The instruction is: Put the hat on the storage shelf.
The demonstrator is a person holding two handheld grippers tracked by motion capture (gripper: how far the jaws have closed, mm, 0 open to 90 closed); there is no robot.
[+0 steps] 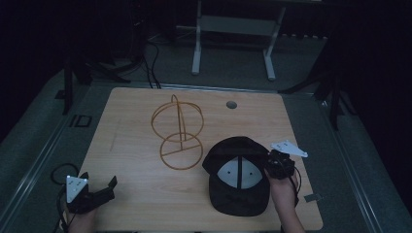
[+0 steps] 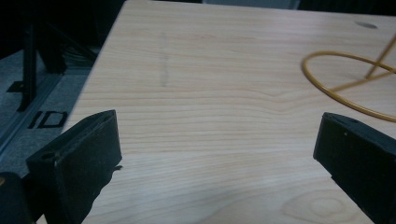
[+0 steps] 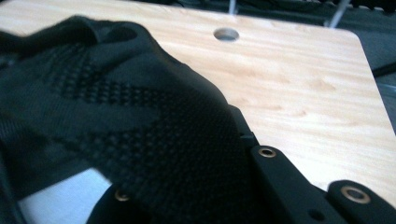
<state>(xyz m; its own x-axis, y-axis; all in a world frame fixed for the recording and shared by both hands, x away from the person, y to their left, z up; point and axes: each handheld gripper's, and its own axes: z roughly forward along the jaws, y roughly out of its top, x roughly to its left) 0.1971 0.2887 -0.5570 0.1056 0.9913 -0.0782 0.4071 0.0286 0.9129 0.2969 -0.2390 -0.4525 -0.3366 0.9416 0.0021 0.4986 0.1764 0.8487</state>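
Observation:
A black cap (image 1: 234, 200) lies upside down on the right half of the wooden table (image 1: 131, 126), its white inner lining facing up. At the cap's right rim my right gripper (image 1: 272, 166) is shut on the cap's edge. The right gripper view looks from close up at the black mesh fabric (image 3: 154, 116), which is pinched between the jaws of the right gripper (image 3: 196, 189). A gold wire hat stand (image 1: 180, 145) is upright at the table's middle, left of the cap. My left gripper (image 1: 101, 182) rests open near the front left corner, with nothing between its jaws (image 2: 217, 128).
A round cable hole (image 1: 231, 104) sits near the table's far edge. The stand's base ring (image 2: 337, 54) lies ahead and to the right of the left gripper. Dark floor, cables and a white frame surround the table.

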